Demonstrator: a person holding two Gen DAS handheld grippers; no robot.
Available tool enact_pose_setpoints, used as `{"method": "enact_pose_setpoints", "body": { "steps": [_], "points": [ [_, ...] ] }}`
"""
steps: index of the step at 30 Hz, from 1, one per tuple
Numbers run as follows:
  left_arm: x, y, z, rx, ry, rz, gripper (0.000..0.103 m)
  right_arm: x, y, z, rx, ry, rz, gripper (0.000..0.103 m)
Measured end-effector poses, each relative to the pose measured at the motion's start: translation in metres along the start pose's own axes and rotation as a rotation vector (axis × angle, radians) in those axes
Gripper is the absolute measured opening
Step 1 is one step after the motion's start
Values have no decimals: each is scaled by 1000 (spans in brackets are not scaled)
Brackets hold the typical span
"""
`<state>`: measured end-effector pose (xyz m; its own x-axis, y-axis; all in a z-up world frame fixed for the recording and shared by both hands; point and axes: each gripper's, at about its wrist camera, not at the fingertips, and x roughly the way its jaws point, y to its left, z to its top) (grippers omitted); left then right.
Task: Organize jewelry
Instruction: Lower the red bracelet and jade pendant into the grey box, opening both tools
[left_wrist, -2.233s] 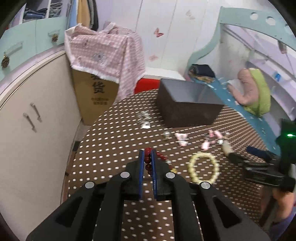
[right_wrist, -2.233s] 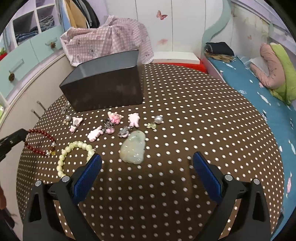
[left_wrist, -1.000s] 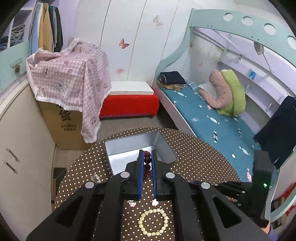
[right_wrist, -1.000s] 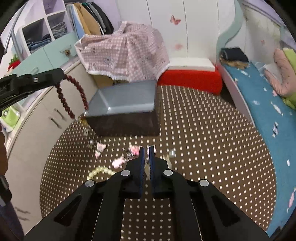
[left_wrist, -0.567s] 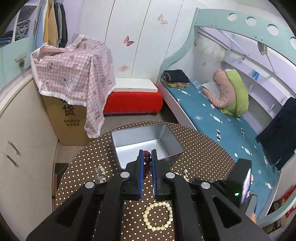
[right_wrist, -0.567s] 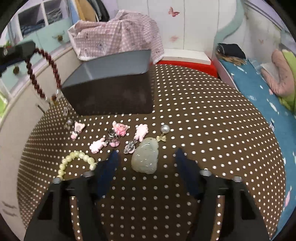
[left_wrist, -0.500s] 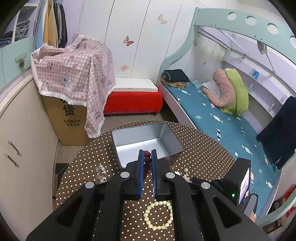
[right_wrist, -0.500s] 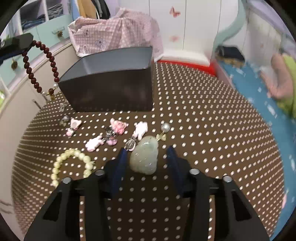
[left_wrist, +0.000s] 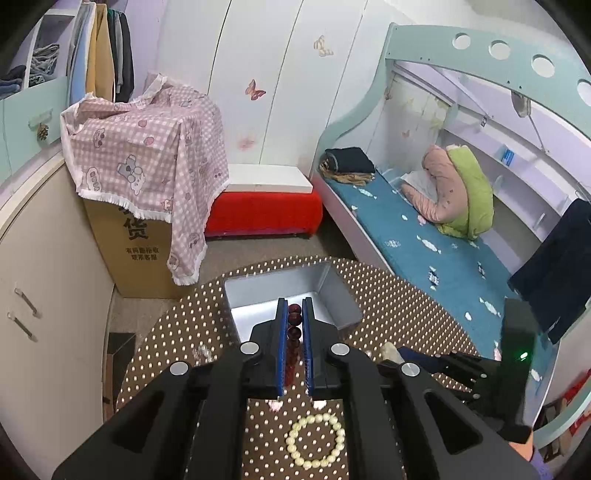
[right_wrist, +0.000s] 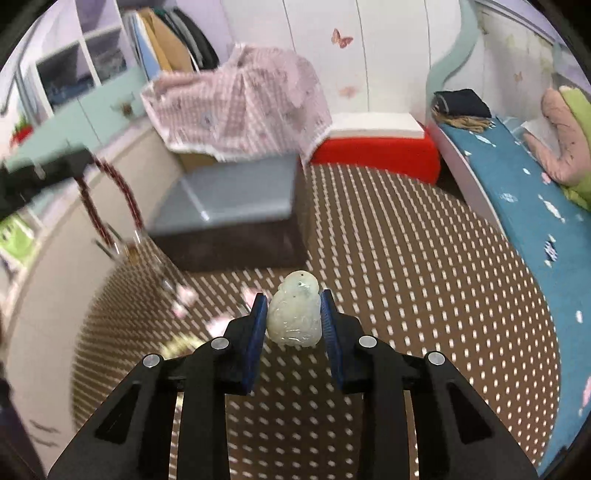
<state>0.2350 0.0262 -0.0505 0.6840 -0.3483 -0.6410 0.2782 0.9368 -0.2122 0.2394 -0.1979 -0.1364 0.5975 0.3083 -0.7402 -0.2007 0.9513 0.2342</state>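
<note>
The red bracelet (left_wrist: 294, 325) is pinched between the nearly closed fingers of the left gripper (left_wrist: 294, 314), held in the air with the open box (left_wrist: 325, 291) seen just beyond the tips at 12 o'clock. In the right view the loop is seen dangling freely from those tips at 9 o'clock, blurred. It is judged to be light, limp and inclined to swing; a hold across a few beads is likely to be enough, though round beads may roll between flat pads.

The pendant (right_wrist: 294, 314) is clamped at its two flanks by the right gripper (right_wrist: 294, 314), clear of the table (right_wrist: 424, 258), with its top poking past the fingertips. It is taken to be stone: stiff, smooth, rather slippery, heavier than the beads, and liable to chip if dropped. The broad middle, where it is gripped, is judged the soundest place.

The pale bracelet (left_wrist: 315, 445) lies on the table at 6 o'clock under the left gripper, among small pink charms (left_wrist: 275, 405).
</note>
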Motion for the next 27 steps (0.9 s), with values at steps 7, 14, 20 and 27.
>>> {"method": "enact_pose_setpoints", "body": {
  "steps": [7, 14, 20, 27],
  "points": [
    [24, 0, 31, -25, 3, 27, 6, 6, 26, 53, 19, -14, 71, 30],
    [78, 13, 21, -78, 119, 73, 6, 51, 42, 67, 27, 63, 68, 30],
    [93, 23, 2, -88, 176, 83, 6, 68, 42, 66, 23, 81, 37, 30],
    [95, 22, -4, -80, 186, 80, 7, 79, 40, 68, 17, 91, 11, 30]
  ]
}}
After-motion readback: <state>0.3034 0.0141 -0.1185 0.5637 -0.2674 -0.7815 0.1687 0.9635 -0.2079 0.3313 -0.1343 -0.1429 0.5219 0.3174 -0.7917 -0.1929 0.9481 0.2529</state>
